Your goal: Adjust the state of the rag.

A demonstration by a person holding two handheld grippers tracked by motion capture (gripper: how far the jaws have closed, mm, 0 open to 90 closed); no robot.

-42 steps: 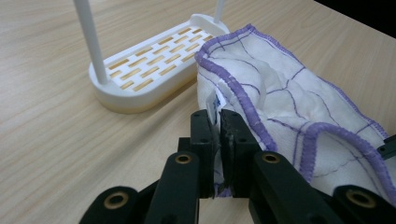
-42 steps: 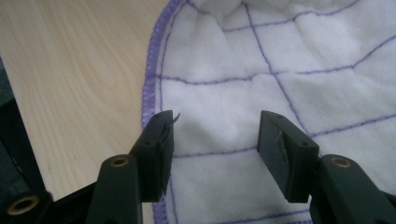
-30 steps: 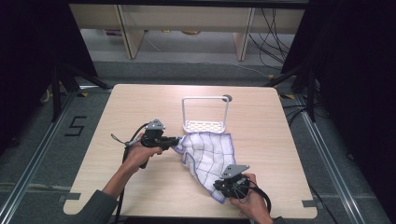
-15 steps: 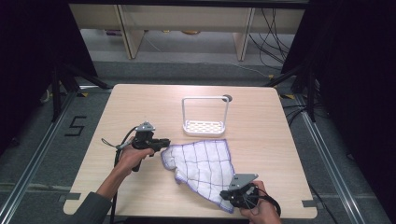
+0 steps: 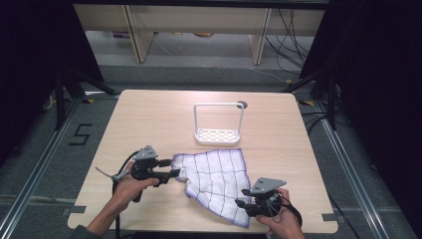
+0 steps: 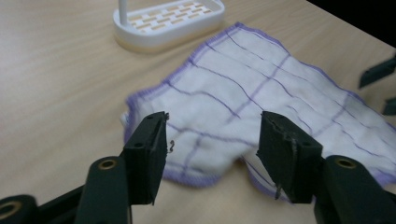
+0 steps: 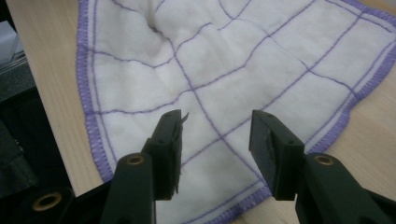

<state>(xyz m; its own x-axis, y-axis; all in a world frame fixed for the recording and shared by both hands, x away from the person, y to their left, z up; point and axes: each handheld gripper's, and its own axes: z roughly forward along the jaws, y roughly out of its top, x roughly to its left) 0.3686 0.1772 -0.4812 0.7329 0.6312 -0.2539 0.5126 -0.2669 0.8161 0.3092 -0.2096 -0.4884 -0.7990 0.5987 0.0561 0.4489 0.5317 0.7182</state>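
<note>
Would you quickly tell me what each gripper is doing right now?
Left gripper: open, just released the cloth.
Right gripper: open, just released it too.

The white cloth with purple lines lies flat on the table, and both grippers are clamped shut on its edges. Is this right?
Not quite. The cloth does lie on the table, but neither gripper is shut on it. The left gripper and the right gripper have just been opening; both gripper views show the jaws apart, the cloth lying free.

Two black handheld grippers, left gripper [image 5: 175, 173] and right gripper [image 5: 240, 196]; each carries a grey triangular plate, brass-coloured jaw rivets, trailing black cable.
</note>
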